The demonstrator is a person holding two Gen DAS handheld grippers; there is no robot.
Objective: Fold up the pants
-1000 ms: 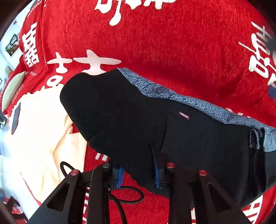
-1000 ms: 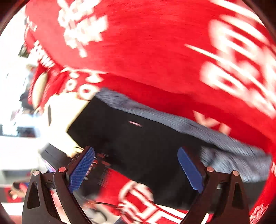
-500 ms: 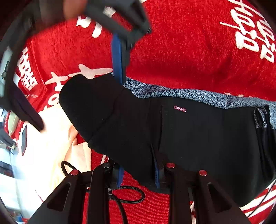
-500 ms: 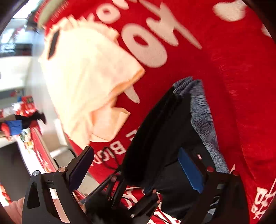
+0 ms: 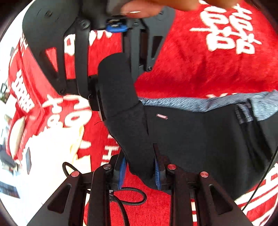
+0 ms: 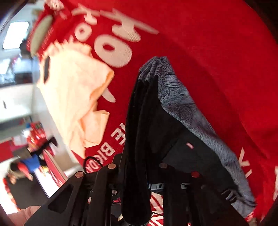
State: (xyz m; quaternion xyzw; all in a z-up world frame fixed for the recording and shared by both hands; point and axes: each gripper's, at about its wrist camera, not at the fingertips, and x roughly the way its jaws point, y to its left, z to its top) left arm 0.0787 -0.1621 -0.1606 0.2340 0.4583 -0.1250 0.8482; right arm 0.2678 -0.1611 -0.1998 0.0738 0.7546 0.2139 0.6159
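Black pants with a grey patterned waistband lie on a red cloth with white characters. My left gripper is shut on a fold at the pants' near edge, the fabric pinched between its blue pads. In the left wrist view my right gripper reaches down from the top onto the pants' raised left end. Its jaws are closing with the black fabric between them. In the right wrist view the pants run between the right gripper fingers, with the waistband on the right.
A cream cloth lies crumpled on the red cloth left of the pants. A pale oval dish sits beyond it near the table's edge. A black cable loops below my left gripper. A person's hand holds the right gripper.
My right gripper swung down from above, went from wide open to closed around the pants' left end. The left gripper kept its grip and rose, lifting the fold.
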